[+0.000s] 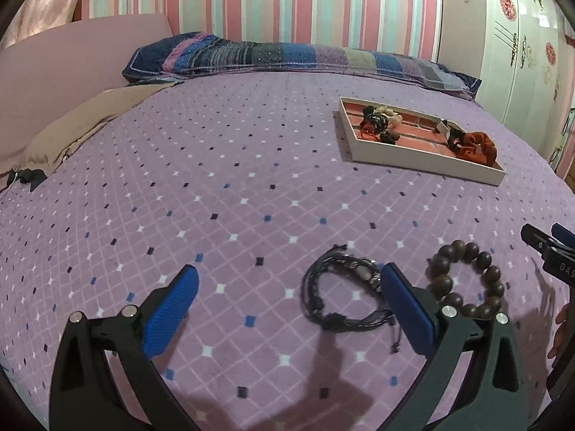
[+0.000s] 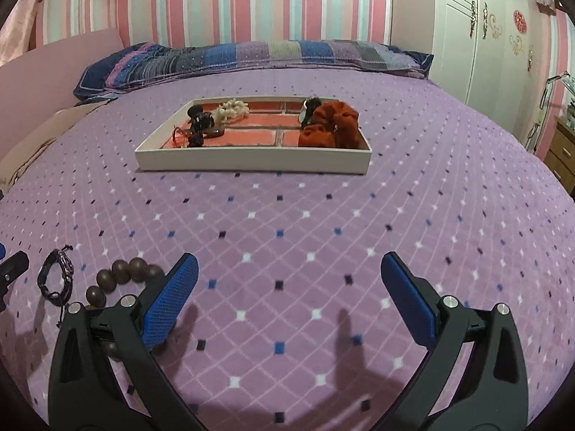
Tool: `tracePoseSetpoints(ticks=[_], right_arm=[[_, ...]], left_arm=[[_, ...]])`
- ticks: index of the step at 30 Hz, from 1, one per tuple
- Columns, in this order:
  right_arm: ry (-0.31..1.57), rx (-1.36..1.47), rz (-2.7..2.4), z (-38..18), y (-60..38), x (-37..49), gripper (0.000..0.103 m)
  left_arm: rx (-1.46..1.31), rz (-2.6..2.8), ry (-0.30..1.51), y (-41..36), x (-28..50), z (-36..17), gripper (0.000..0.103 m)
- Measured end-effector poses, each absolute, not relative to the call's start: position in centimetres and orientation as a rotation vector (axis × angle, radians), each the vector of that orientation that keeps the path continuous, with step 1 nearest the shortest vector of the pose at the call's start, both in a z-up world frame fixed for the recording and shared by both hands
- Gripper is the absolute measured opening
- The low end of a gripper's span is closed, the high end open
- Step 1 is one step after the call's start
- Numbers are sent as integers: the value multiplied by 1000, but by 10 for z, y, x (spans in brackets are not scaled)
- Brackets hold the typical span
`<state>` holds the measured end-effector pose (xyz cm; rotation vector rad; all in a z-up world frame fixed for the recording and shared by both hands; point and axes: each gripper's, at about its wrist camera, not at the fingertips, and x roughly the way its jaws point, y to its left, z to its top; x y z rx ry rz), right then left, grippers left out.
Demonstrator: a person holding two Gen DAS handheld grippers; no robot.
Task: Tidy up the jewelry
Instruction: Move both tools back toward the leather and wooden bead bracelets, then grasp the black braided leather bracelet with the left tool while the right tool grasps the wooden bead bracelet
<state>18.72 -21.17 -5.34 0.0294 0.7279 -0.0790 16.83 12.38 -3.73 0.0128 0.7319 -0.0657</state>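
A dark braided bracelet point(image 1: 343, 292) lies on the purple bedspread between my left gripper's fingers, close to the right finger. A brown wooden bead bracelet point(image 1: 467, 280) lies just right of it. My left gripper point(image 1: 287, 298) is open and empty above the bed. My right gripper point(image 2: 289, 287) is open and empty; the bead bracelet point(image 2: 118, 280) and braided bracelet point(image 2: 57, 280) lie to its left. A white tray point(image 2: 251, 160) with a brick-pattern floor holds an orange scrunchie point(image 2: 330, 125), a cream bracelet point(image 2: 233, 109) and dark jewelry point(image 2: 201, 125).
A striped pillow point(image 2: 251, 55) lies at the bed's head against the striped wall. A white wardrobe point(image 2: 485, 36) stands at the right. A tan cloth point(image 1: 72, 129) lies at the left edge. The right gripper's tip point(image 1: 550, 251) shows at the far right of the left wrist view.
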Motion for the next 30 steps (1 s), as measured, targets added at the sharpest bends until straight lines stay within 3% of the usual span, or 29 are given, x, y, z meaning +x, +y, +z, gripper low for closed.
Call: tracePoseSetpoints(ticks=[22,24,30], right_arm=[[777,-61,-64,-85,-157,186,99],[787,-67,-65,-87,-156,189,98],[819,-49,-51,-92,-158,193,87]], left_arm=[[59,-119,832,119,198,-77,98],[57,-105,828,120,201,-78,87],[-7,-95,824,132,207,-78,66]])
